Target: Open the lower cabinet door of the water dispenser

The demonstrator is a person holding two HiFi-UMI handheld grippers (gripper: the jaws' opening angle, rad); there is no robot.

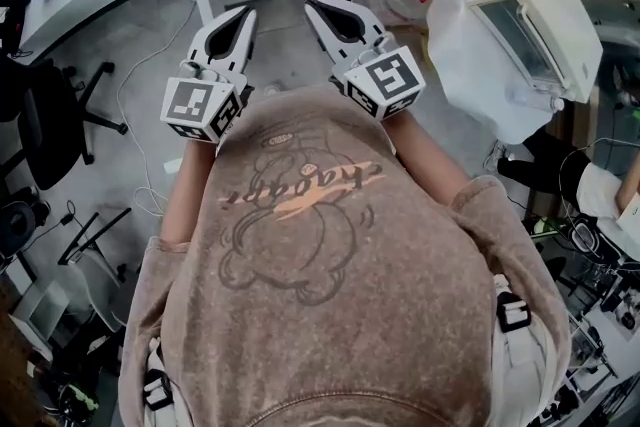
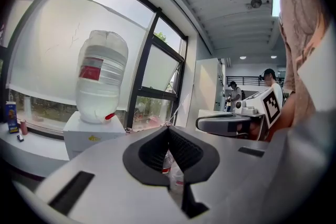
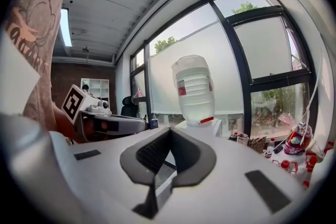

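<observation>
Beside tall windows point(image 3: 262, 44), left gripper point(image 1: 243, 12) and right gripper point(image 1: 315, 5) hover level, side by side, fingers point(image 2: 157, 149) closed and empty, facing the water dispenser point(image 2: 92, 136).

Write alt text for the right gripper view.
The right gripper, its dark jaws shut with nothing between them, points at a white water dispenser topped by a large clear upturned water bottle with a red label. Tall dark-framed windows stand behind it, and the left gripper shows at the picture's left.
</observation>
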